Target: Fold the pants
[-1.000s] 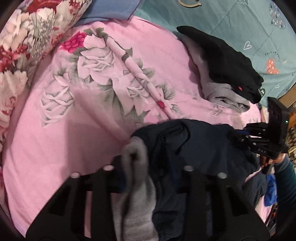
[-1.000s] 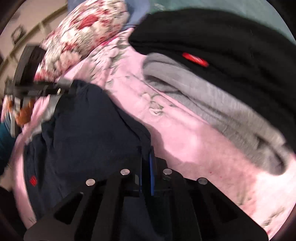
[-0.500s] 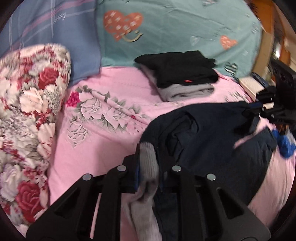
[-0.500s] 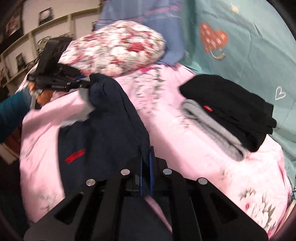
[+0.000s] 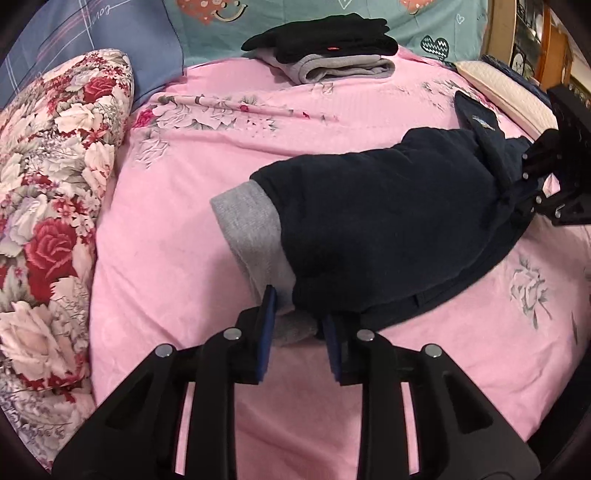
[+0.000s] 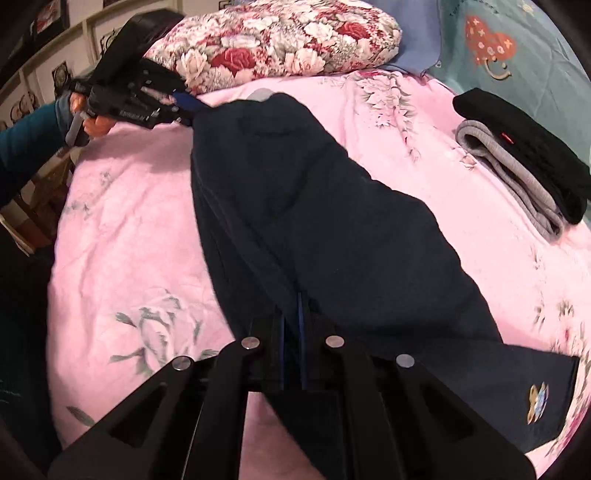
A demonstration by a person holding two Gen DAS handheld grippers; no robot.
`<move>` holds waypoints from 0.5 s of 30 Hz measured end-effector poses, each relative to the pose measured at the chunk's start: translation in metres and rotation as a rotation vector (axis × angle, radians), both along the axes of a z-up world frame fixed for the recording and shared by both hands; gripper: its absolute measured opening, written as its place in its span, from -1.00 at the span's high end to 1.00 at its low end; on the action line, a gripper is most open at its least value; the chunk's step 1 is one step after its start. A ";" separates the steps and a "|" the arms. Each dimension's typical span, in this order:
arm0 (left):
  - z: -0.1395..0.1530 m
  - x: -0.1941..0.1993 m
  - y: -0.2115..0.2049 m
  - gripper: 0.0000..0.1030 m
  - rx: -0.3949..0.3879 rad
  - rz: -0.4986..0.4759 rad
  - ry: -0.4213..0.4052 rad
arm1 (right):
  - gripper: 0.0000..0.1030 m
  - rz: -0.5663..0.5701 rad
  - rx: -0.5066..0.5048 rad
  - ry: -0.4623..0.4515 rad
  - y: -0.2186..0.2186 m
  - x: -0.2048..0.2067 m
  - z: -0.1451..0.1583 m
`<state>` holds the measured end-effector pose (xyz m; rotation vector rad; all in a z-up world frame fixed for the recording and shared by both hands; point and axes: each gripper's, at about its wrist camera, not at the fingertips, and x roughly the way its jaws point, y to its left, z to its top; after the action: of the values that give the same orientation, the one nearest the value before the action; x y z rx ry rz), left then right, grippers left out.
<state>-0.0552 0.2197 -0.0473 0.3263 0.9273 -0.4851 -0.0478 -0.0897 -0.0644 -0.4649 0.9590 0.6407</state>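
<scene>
Dark navy pants (image 5: 388, 221) with a grey ribbed cuff (image 5: 251, 229) lie stretched across the pink bedsheet (image 5: 184, 184). My left gripper (image 5: 297, 328) is shut on the bunched grey cuff end, low over the sheet. My right gripper (image 6: 292, 332) is shut on the opposite, wider end of the pants (image 6: 314, 206). Each gripper shows in the other's view: the right gripper (image 5: 532, 195) at the far right, the left gripper (image 6: 192, 105) at the upper left, held by a hand (image 6: 92, 122) in a teal sleeve. A small embroidered patch (image 6: 537, 402) shows near the right end.
A folded stack (image 5: 332, 40), black clothes over grey, sits at the back of the bed, also visible as the stack (image 6: 524, 155) at right. A floral pillow (image 5: 55, 184) lines the left side. Teal bedding with hearts (image 5: 424, 22) lies behind.
The two grippers have drawn apart and back, pulling the bunched pants out into a long flat strip that now rests on the sheet. Both kept their hold.
</scene>
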 end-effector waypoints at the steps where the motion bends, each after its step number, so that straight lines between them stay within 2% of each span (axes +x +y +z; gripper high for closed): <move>1: 0.001 -0.004 0.003 0.48 0.015 -0.001 -0.005 | 0.88 -0.007 0.016 0.006 -0.001 0.000 0.000; 2: 0.004 -0.008 0.009 0.43 0.019 0.013 -0.006 | 0.87 -0.015 0.028 0.025 -0.002 0.001 -0.005; 5: 0.017 -0.010 0.022 0.37 -0.040 0.055 -0.014 | 0.86 -0.010 0.006 0.053 -0.004 -0.009 -0.022; 9: 0.041 -0.009 0.011 -0.12 -0.139 0.068 -0.079 | 0.77 -0.052 0.040 0.081 -0.006 -0.007 -0.022; 10: 0.046 -0.008 0.004 -0.19 -0.162 0.059 -0.095 | 0.43 -0.072 0.056 0.098 -0.008 -0.004 -0.020; 11: 0.049 -0.007 -0.006 -0.33 -0.179 0.045 -0.113 | -0.01 -0.096 0.070 0.114 -0.011 -0.002 -0.017; 12: 0.047 -0.005 -0.017 -0.39 -0.179 0.035 -0.124 | -0.13 -0.125 0.088 0.127 -0.016 -0.001 -0.013; 15: 0.024 0.003 -0.038 -0.39 -0.119 0.023 -0.069 | -0.15 -0.228 0.166 0.081 -0.051 0.005 0.018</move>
<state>-0.0517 0.1820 -0.0237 0.2223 0.8309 -0.5026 -0.0429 -0.1410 -0.0461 -0.1795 1.0094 0.5295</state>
